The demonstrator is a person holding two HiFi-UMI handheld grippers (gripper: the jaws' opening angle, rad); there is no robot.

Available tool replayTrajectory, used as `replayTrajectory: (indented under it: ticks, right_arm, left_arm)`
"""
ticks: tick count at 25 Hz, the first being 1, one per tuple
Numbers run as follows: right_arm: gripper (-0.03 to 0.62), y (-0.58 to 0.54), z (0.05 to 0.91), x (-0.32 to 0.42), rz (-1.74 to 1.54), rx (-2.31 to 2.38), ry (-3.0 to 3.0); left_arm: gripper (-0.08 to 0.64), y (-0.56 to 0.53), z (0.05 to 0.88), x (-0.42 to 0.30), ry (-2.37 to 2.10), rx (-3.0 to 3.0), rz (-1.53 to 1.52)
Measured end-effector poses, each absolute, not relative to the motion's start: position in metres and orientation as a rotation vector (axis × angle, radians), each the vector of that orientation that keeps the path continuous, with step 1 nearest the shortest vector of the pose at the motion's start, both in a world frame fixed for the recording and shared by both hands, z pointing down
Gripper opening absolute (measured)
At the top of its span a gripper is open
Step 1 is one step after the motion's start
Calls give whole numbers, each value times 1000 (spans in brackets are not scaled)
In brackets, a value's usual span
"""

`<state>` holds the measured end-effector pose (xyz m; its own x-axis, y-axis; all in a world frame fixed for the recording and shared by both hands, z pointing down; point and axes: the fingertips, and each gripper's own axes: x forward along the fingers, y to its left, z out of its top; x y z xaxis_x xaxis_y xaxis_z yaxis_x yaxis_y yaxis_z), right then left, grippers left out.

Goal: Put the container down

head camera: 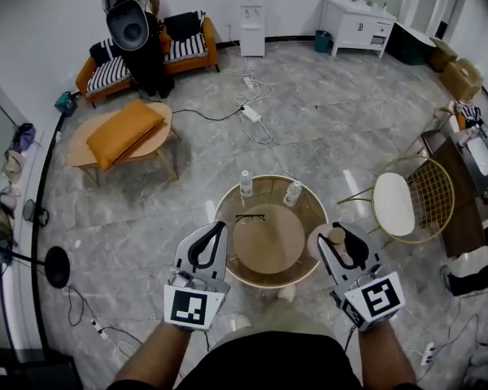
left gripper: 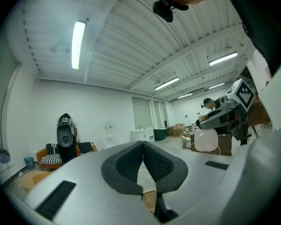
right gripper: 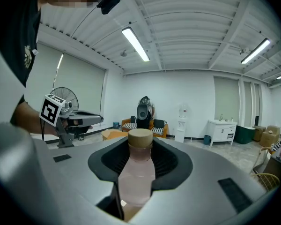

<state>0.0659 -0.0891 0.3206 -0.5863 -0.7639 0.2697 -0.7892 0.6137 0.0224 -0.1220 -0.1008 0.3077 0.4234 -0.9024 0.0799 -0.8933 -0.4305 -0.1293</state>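
Container (right gripper: 137,172), a pale capped bottle, hangs clamped in the right gripper's (head camera: 344,246) jaws by the round worktop's (head camera: 268,242) rim; left gripper (left gripper: 143,150) pinched together, empty. Setting it down upright likely follows.

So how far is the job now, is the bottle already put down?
Not yet. Done: the right gripper is clamped on the bottle below its cap. In hand: the bottle hangs in the air near the right rim of the round table. Left: stand it down and open the jaws. The left gripper is shut and empty.
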Motion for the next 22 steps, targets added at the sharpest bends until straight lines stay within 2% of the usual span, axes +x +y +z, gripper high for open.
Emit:
replayTrajectory:
  ticks: [22]
  right_arm:
    - [152, -133, 374, 60, 244, 1181, -2548]
  left_arm:
    - [15, -143, 340, -118, 1692, -2578, -253]
